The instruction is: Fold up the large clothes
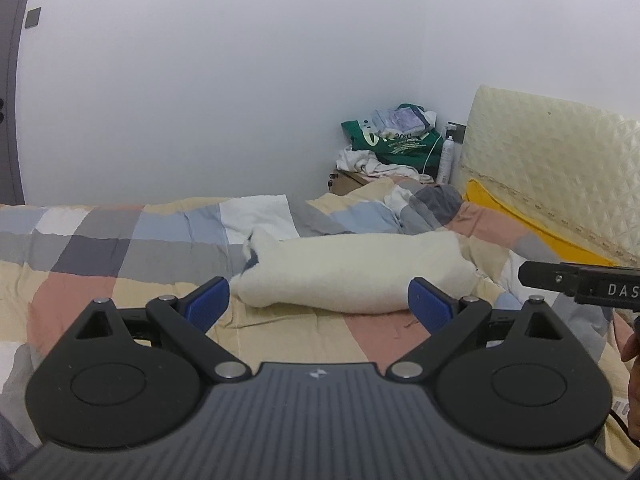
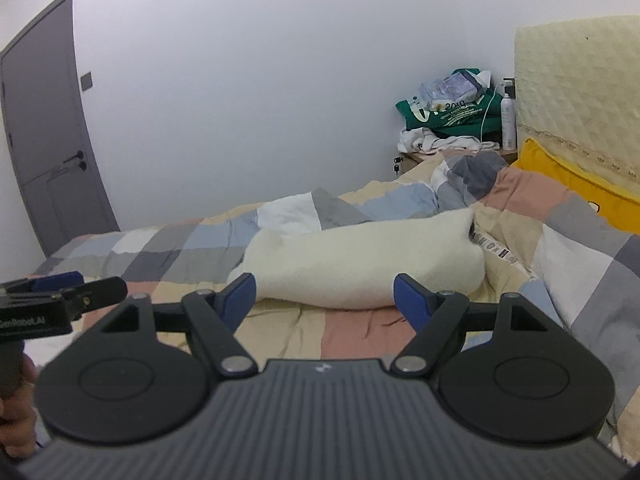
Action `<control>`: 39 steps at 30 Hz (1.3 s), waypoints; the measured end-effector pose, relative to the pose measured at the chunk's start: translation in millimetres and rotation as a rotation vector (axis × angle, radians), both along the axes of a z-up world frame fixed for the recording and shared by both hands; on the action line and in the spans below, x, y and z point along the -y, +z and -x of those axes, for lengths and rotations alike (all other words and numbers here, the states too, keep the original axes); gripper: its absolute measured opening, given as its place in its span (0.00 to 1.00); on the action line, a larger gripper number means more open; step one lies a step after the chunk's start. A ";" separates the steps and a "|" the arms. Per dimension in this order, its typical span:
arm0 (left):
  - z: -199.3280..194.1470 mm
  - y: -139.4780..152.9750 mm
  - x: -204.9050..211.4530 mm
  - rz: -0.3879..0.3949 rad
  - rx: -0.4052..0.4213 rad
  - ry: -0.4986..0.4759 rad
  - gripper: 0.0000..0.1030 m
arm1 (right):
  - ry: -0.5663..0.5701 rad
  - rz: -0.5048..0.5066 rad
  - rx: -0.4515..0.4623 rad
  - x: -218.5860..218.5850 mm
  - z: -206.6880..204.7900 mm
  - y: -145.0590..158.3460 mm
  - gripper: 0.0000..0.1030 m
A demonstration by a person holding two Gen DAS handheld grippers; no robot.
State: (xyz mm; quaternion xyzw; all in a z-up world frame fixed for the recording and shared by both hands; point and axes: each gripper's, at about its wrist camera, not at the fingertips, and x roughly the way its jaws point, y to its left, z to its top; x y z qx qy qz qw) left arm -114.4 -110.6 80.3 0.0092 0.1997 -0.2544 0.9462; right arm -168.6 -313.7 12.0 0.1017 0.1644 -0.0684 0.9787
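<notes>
Cream fleece garment (image 1: 352, 276), already folded into a thick oblong bundle, lies on the checked patchwork quilt (image 1: 120, 248) in beige, grey, pink and pale blue, roughly mid-bed. My left gripper (image 1: 320, 306) sits just short of the bundle's near edge, blue pads (image 1: 208, 304) spread wide, nothing between them, no contact with the fleece that I can see. My right gripper (image 2: 324, 298) same story: blue pads (image 2: 410, 300) well apart, bundle just beyond the tips, not touching. Both point slightly down at the near long side of the bundle. In the left view the right gripper's black body (image 1: 580, 280) pokes in at the right edge, my hand (image 1: 634, 364) below it. In the right view the left gripper (image 2: 60, 300) shows at the left edge, fingers of my other hand (image 2: 16, 400) wrapped on its grip.

Background: yellow pillow (image 2: 580, 188) against a cream quilted headboard (image 2: 576, 80) on the right; wooden bedside table (image 2: 412, 162) in the corner with a green printed bag (image 2: 448, 114), crumpled white cloth (image 2: 440, 142) and a white bottle (image 2: 508, 122). Grey door (image 2: 44, 120) far left, white wall (image 1: 220, 80) behind the bed.
</notes>
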 end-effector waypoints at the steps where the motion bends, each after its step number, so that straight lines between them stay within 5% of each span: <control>1: 0.3 -0.1 -0.1 -0.004 0.004 0.004 0.95 | 0.000 0.002 0.000 -1.1 -0.4 0.1 0.75; 39: 5.5 -3.7 5.8 -0.053 -0.010 0.041 0.99 | -0.006 0.001 -0.043 -13.1 3.6 3.6 0.75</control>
